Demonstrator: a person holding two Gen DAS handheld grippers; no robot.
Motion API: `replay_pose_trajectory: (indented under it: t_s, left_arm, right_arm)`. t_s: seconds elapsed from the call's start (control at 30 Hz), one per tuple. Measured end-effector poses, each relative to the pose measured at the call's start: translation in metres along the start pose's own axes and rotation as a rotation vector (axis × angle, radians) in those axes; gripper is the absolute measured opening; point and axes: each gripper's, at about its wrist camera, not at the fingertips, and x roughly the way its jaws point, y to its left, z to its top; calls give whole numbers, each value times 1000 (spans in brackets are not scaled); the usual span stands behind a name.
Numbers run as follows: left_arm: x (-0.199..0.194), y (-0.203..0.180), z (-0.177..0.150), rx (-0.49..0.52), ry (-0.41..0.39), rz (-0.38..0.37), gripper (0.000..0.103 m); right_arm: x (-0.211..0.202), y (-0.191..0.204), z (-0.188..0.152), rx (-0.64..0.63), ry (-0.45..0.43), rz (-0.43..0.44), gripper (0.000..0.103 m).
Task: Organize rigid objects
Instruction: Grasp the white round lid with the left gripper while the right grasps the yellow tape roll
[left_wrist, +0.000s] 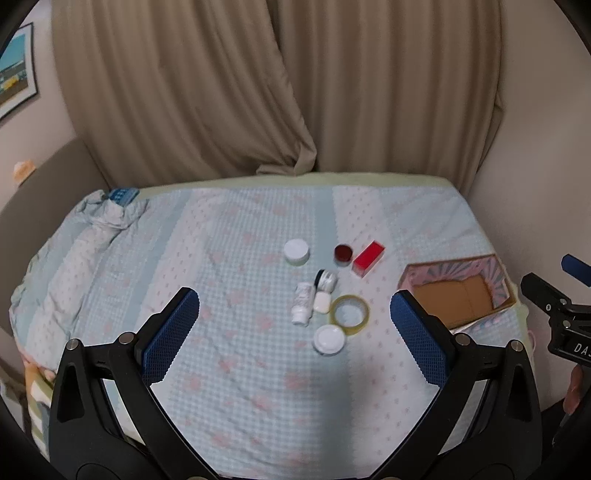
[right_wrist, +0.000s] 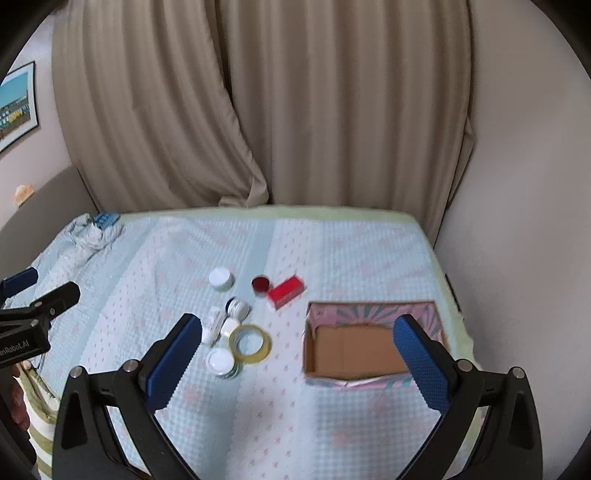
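Jars and small bits were all sitting loose in a cluster on the bed (left_wrist: 229, 369), none of them in the cardboard box (right_wrist: 352, 350), which had nothing in it, just its brown bottom and pink patterned walls. The cluster: a white-lidded jar (left_wrist: 296, 252) at the back, a dark red jar (left_wrist: 343, 253) just beside a red box (left_wrist: 368, 257), a small white bottle (left_wrist: 303, 303) lying on its side, a tape roll (left_wrist: 349, 315), and another white-lidded jar (left_wrist: 328, 339) touching the tape. Labels on those were too small to read.

Left claw (left_wrist: 295, 339) was spread wide, holding nothing; same for the right claw (right_wrist: 295, 358), which hung near the box. Only the right wrist view showed lettering on the other tool, "nRobot.AI", while the left wrist view caught "DA" on its neighbour.
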Motion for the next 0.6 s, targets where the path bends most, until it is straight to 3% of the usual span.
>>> replay_pose_trajectory:
  t_s: [0.17,0.23,0.33,0.6]
  left_arm:
    - [50,39,6,51,51,-51,103]
    - [71,53,11,68,70,-74,103]
    - [111,73,19,108,91,-103,103]
    - [249,91,24,211,181,-182,103]
  right_arm:
    - [35,33,-11,50,68,-6,103]
    - [53,47,-13,79,76,-75,103]
    - [80,66,-18,136,120,-81,103]
    - [169,104,-42,263,214,-178,103]
